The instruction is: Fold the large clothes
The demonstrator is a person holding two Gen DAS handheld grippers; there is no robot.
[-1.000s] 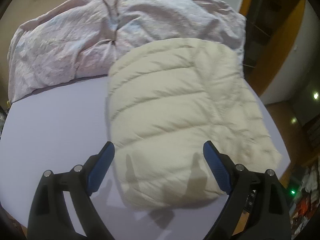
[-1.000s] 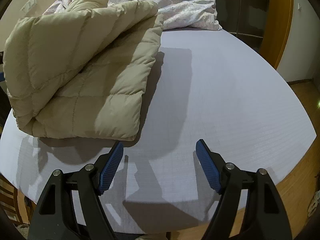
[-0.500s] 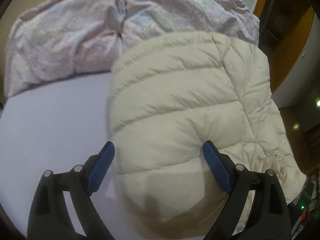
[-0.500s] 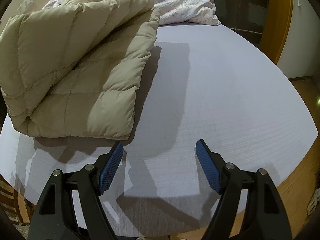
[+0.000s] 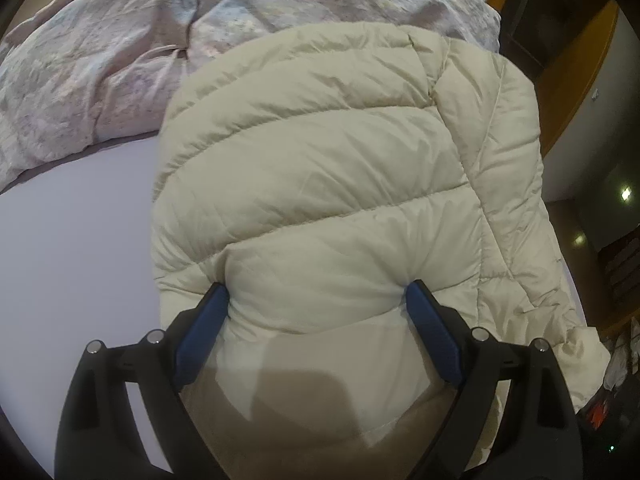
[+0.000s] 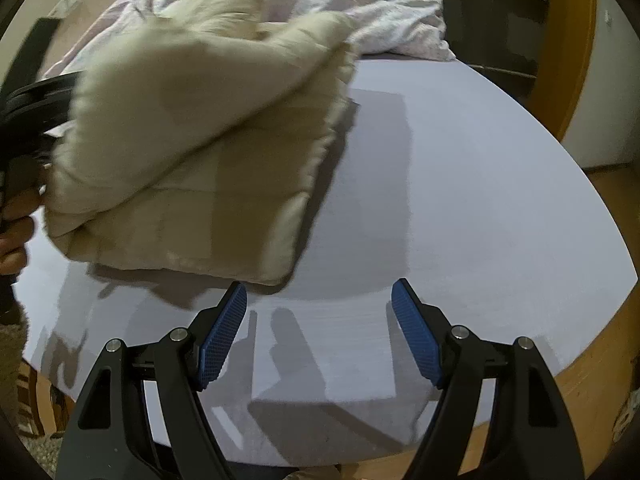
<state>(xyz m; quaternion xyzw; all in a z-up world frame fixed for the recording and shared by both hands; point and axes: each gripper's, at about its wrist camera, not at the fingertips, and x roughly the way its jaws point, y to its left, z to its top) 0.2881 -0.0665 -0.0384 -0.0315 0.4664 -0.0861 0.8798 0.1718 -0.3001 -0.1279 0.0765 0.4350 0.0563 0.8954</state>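
A cream quilted puffer jacket lies folded on the lilac bed sheet. My left gripper is open, its blue pads pressed into the jacket's near edge on both sides of a puffed fold. In the right wrist view the jacket is blurred and lies at the left. My right gripper is open and empty, low over the bare sheet, just right of the jacket's near corner. The left gripper's black body shows at the jacket's left edge.
A crumpled pale pink duvet is heaped at the head of the bed, behind the jacket. The bed's edge curves to the right above a wooden floor. Dark furniture and an orange door frame stand at the right.
My left gripper has moved forward onto the jacket, and its pads now press into the near edge. The jacket has shifted in the right wrist view. My right gripper has hardly moved.
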